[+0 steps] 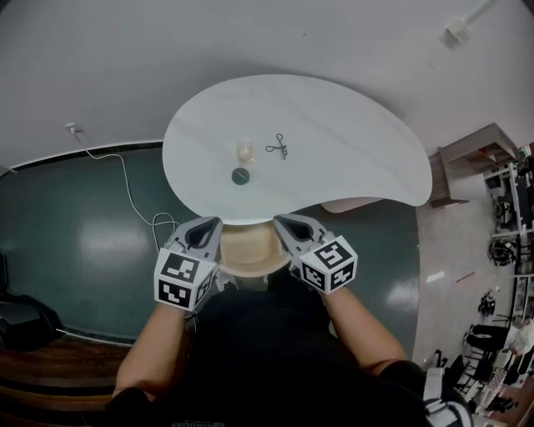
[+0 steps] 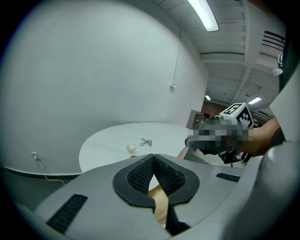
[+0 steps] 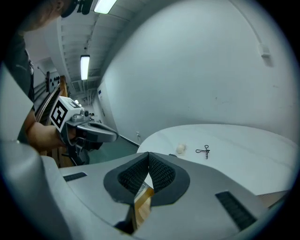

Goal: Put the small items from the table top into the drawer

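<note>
Evenly bright, diffuse indoor light. In left gripper view, lit ceiling strip light (image 2: 206, 14) high above white table top (image 2: 140, 136), blown out to pure white. In right gripper view, more strip lights up and left of table. In head view, soft pale glare patches on green floor (image 1: 108, 246) left and right of table. Faint, short shadows on table. Heavy fisheye bending and dark vignetted corners in both gripper views. Nearest foreground slightly soft, table sharp.

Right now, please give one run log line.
left gripper: shut, empty | right gripper: shut, empty | drawer: open | table: pale round item, black wire item, green disc
</note>
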`<state>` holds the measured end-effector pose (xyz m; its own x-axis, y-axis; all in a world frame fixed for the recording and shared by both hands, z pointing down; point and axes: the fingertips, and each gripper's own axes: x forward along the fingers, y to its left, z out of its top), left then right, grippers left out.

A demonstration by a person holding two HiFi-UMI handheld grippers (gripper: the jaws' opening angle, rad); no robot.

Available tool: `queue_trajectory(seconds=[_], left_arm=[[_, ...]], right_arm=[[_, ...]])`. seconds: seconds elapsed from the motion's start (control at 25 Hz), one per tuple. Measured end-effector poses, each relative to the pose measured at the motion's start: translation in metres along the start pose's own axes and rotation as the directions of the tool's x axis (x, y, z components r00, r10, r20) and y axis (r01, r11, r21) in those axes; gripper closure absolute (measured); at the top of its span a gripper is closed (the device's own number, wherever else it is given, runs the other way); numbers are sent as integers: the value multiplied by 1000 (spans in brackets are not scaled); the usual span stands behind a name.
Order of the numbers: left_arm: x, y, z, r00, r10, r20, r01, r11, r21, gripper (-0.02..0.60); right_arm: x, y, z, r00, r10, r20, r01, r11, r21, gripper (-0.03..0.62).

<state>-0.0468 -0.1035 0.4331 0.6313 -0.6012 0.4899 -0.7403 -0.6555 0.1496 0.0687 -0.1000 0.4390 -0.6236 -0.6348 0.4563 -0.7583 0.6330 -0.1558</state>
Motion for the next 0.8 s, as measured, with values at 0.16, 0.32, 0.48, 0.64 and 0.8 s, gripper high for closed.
queue_trajectory(seconds=[0.16, 0.32, 0.48, 0.64, 0.8], left_arm=[[8, 10, -16, 999, 31, -38, -32, 999, -21, 566], [1, 18, -30, 993, 90, -70, -94, 994, -54, 566], [-5, 30, -35, 986, 140, -85, -149, 982, -112, 566], [-6, 33, -39, 985, 154, -84, -166, 973, -161, 566], [-9, 26, -44, 984, 155, -93, -171, 966, -194, 566]], right_arm=[[30, -19, -16, 997, 12, -73, -16, 999, -51, 595], [61, -33, -20, 990, 44, -131, -57, 993, -99, 595], [102, -48, -24, 980, 46, -194, -80, 981, -174, 595], [148, -64, -48, 955, 44, -294, -116, 966, -232, 594], [182, -79, -57, 942, 8, -336, -102, 960, -262, 580]])
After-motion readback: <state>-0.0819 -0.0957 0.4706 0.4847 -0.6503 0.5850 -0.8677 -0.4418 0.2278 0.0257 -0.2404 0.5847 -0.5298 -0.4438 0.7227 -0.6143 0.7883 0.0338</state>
